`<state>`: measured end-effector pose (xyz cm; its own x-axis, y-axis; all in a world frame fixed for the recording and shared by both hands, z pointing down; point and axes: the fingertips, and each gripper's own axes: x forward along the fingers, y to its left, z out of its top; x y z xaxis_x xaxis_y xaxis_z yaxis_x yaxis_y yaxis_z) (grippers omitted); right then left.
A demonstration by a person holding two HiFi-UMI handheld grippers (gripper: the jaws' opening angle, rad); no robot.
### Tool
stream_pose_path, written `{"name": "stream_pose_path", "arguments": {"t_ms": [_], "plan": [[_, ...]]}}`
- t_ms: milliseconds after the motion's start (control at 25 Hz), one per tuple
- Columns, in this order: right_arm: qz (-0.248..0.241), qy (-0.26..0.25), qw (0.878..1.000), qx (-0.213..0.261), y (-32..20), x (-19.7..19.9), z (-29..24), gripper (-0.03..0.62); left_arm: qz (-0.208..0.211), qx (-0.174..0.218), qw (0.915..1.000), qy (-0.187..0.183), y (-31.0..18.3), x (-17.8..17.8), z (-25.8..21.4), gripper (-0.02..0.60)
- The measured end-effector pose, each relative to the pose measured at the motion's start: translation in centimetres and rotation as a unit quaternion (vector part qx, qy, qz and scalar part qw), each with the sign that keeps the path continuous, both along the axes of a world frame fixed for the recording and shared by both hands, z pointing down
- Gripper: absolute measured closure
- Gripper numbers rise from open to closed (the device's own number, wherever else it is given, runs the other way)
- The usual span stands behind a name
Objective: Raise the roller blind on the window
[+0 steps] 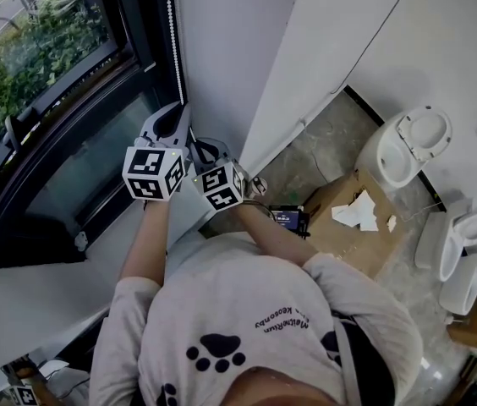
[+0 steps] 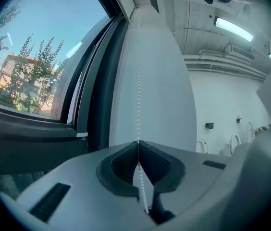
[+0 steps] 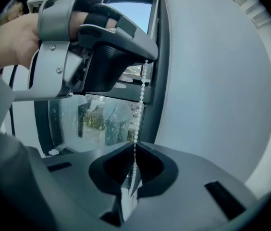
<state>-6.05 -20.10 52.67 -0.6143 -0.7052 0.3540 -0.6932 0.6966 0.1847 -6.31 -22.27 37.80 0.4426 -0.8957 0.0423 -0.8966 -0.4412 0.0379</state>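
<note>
White plastic bead chain (image 2: 138, 105) is pinched in both pairs of jaws. The grey left gripper (image 2: 137, 142) has its dark pads pressed together on it, and the grey right gripper (image 3: 134, 146), at 6 o'clock from the left one, is closed on the same strand. The chain runs towards 12 o'clock along the pale wall (image 2: 154, 81) beside the black-framed window (image 1: 78, 91). The glass in view is bare, so the raising looks well along. The roller blind itself is out of sight, so what remains cannot be told.
</note>
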Motion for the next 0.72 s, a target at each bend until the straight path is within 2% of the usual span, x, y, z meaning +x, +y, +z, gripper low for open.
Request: {"name": "stream_pose_path", "arguments": {"t_ms": [120,240,440,720], "plan": [[-0.025,0.014,0.999,-0.018,0.6,-0.1,-0.1,0.58,-0.002,0.003,1.0,0.002,0.0,-0.2,-0.1,0.568],[-0.035,-0.025,0.999,-0.015,1.2,0.4,-2.6,0.58,-0.008,0.006,0.9999,0.008,-0.2,-0.8,-0.1,0.568],[-0.03,-0.104,0.993,0.037,1.9,1.4,-10.7,0.58,-0.007,0.009,0.9999,0.009,-0.5,-1.0,0.0,0.568],[-0.036,-0.193,0.975,0.103,1.6,1.9,-22.0,0.577,0.005,0.014,0.9999,0.006,-0.4,0.0,0.0,0.568]]}}
